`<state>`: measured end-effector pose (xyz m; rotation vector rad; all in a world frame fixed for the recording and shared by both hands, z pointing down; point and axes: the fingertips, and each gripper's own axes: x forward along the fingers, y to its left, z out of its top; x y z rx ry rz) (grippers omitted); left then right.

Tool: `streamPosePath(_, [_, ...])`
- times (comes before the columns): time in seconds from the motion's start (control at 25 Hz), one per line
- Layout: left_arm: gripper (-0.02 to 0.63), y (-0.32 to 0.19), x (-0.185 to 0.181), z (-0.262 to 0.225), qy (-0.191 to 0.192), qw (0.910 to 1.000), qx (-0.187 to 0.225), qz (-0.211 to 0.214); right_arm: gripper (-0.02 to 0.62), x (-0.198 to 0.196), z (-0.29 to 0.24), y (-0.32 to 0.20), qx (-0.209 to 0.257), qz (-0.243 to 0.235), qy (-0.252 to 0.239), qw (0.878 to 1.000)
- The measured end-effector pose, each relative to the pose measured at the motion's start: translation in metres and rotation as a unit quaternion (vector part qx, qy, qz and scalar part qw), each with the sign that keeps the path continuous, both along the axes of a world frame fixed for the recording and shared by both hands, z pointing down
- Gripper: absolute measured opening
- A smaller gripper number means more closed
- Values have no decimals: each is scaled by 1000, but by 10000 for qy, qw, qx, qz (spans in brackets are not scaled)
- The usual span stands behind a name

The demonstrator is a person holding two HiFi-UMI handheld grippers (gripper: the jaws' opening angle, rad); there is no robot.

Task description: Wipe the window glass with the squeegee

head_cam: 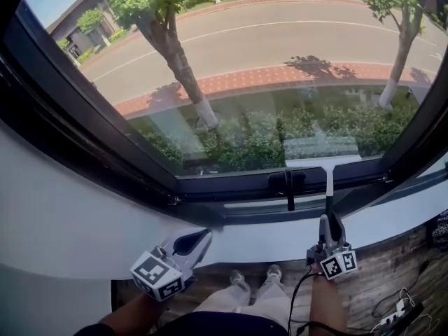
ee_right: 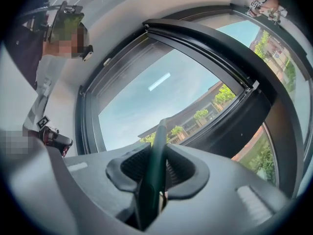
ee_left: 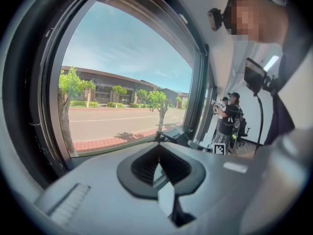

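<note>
Trouble most likely at the grip. Clamps the thin dark-green handle of the white-bladed squeegee [head_cam: 323,161] between the jaws of the right gripper [head_cam: 329,228], low on the shaft and well away from the blade. May let the long tool twist or slide once pressed hard to the pane.

Stands upright at 5 o'clock in the head view, with the blade low on the clear window glass [head_cam: 266,68], just above the black bottom frame [head_cam: 231,187]. Sits just beside the black window latch handle [head_cam: 289,185], at the blade's 8 o'clock. Could snag there on a leftward stroke. Could also leave streaks if tilted onto one end of the blade.

Leaves the left gripper [head_cam: 199,238] idle at 7 o'clock, jaws drawn together on nothing, near the white sill ledge [head_cam: 252,236], and so lends no steadying.

Hard to tell true contact with the glass from a hover just off it. Hides the blade in the right gripper view, showing only the handle rising between the pads. No telling wet glass from dry. Cuts off the window's top and both sides in the head view.
</note>
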<state>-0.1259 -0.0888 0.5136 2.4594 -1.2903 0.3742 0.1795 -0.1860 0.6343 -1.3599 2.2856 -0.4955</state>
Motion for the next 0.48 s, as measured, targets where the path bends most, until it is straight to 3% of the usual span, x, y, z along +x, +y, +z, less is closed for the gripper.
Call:
streamPosePath(0.36, [5,-3,-1,-4,214,9998,0,-42,103,5,4,2,-438,115,168,9988])
streamPosePath(0.48, [5,-8,1,-6,401,9991,123,-11,104,4,-10,7,-378,86,259,9989])
